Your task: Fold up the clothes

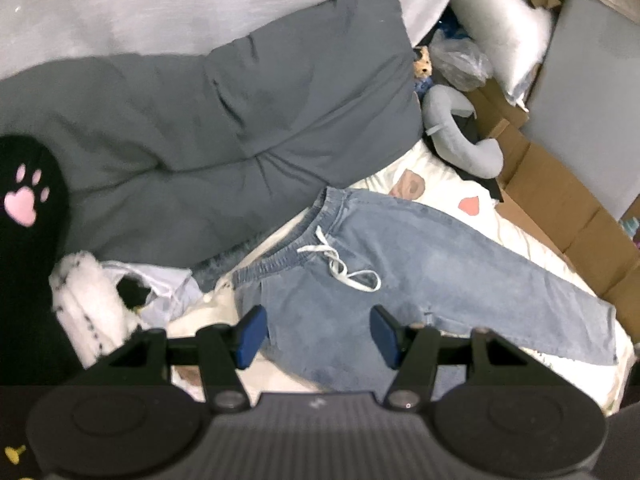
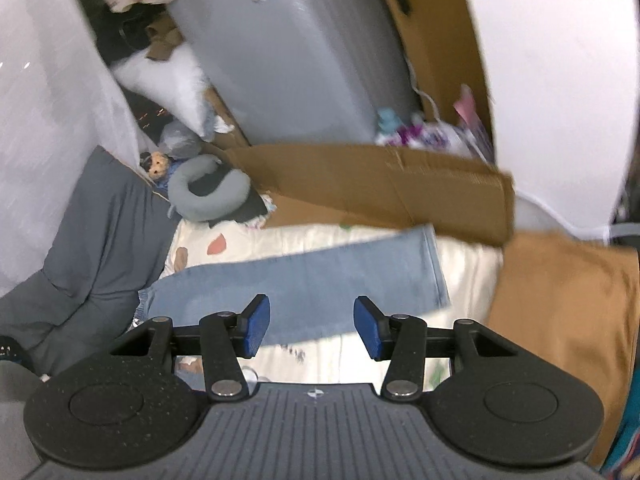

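Item: light-blue denim drawstring trousers [image 1: 400, 276], lying flat on the patterned bed sheet [image 1: 516, 232]. Left claw [image 1: 318, 332] and right claw [image 2: 312, 326] are hovering open, empty. Risk: pinching sheet along with denim.

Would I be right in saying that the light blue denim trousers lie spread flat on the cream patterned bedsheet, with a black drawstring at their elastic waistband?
Not quite: the drawstring is white, not black, as the left wrist view shows. The rest holds: the light blue denim trousers lie spread flat on the cream patterned bedsheet, with an elastic waistband.
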